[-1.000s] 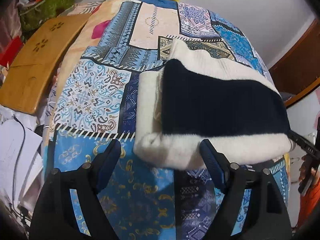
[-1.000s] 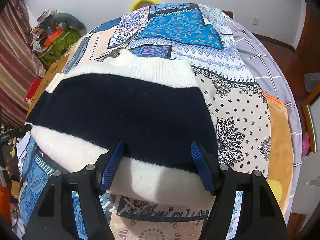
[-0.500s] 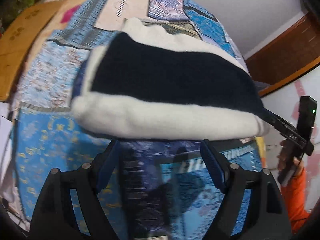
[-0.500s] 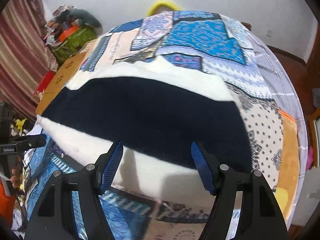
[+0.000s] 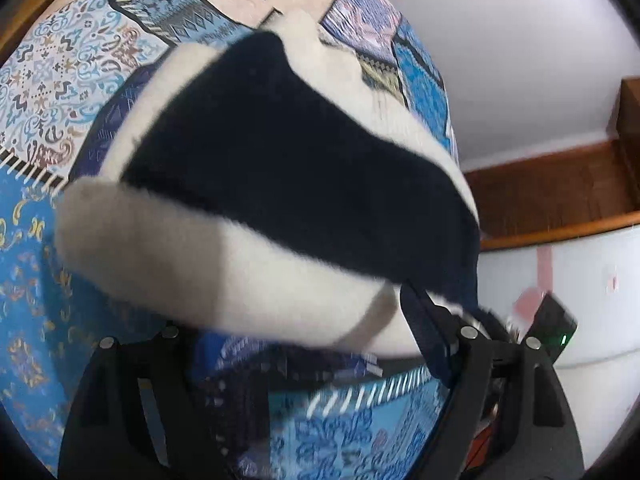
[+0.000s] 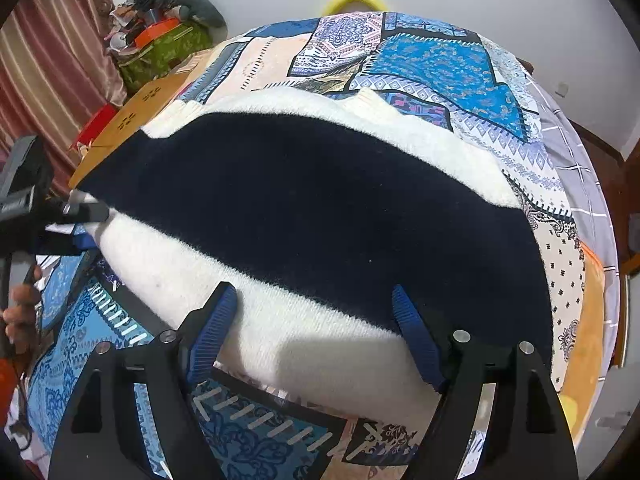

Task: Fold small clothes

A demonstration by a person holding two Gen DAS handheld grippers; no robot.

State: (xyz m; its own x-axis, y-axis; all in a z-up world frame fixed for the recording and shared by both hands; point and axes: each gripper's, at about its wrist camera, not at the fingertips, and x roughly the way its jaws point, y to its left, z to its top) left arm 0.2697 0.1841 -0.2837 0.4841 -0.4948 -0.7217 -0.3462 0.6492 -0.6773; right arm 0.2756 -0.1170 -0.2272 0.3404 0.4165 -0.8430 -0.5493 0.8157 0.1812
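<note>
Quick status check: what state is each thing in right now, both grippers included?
sweater: folded, flat on the patchwork bedspread, navy band between white bands.
left gripper: open, over the sweater's near white edge, not clamped.
right gripper: open, jaws have just been opening, white hem between the fingers, not pinched.

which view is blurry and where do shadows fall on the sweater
Left wrist view: motion-blurred, the sweater and bedspread smeared, worst near the bottom. Right wrist view: sharp, with a soft grey shadow on the sweater's white band between the right gripper fingers.
</note>
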